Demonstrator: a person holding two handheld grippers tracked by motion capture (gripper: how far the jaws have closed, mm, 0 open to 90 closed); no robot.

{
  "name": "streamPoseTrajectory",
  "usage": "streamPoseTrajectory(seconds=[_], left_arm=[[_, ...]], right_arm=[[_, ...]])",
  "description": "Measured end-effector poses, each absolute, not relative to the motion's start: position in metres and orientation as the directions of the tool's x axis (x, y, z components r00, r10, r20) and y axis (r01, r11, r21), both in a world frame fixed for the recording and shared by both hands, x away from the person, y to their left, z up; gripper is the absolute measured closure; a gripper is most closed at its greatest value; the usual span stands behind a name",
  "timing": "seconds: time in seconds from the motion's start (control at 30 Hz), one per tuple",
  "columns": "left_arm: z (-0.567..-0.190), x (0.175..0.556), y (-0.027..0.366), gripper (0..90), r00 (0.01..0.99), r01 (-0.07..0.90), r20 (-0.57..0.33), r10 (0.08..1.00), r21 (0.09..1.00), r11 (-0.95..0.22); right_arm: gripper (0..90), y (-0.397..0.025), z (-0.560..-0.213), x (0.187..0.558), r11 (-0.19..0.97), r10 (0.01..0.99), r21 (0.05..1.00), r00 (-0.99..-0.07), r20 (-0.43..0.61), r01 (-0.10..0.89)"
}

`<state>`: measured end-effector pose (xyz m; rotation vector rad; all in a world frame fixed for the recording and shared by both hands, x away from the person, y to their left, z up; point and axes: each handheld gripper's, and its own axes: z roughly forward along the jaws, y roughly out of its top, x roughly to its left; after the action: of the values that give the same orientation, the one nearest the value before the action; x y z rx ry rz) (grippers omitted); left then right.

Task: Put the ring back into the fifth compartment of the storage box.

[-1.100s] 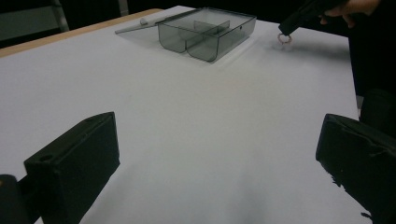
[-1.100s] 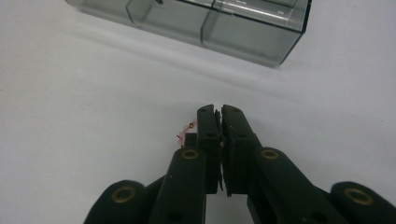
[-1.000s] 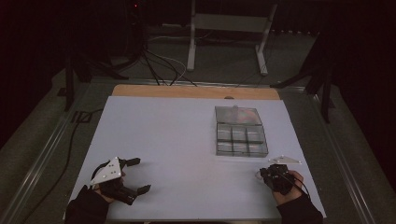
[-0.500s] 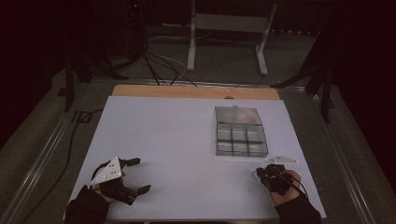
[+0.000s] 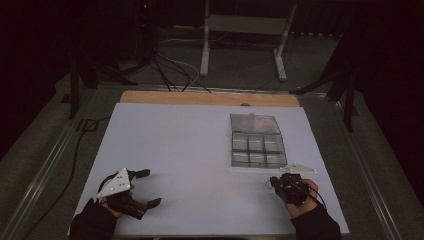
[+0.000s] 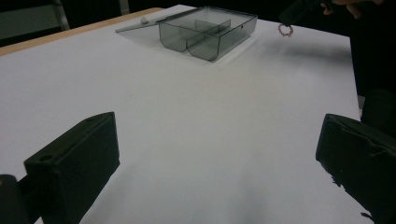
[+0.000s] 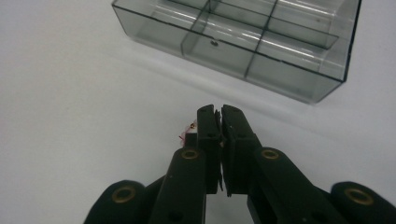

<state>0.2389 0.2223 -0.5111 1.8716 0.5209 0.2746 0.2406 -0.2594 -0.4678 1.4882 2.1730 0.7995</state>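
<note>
Right gripper [image 7: 219,116] is pinching a small pinkish ring [image 6: 284,29], jaws pressed nearly together with just a reddish sliver [image 7: 189,132] peeking out at their left side in the right gripper view. It is hanging low in the lower right of the high view, just short of the clear compartment box [image 5: 257,145], whose lid is lying open toward the top of the frame. Left gripper [image 5: 132,192] is waiting in the lower left, jaws spread wide, holding nothing. Risk as I judge it: the grip is catching only an edge of the ring, so it may be slipping out before reaching a compartment, or a jaw could be nudging the light box across the white table [image 5: 175,145].
</note>
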Motion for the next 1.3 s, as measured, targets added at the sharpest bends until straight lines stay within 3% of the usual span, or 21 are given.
streamPoseTrajectory(seconds=[1.3], left_arm=[[-0.511,0.238,0.222,0.7,0.877,0.217,-0.058,0.478,0.933,-0.286]], right_arm=[[87.5,-0.239,-0.427,0.262,0.291,0.912,0.72,-0.41,-0.009,0.63]])
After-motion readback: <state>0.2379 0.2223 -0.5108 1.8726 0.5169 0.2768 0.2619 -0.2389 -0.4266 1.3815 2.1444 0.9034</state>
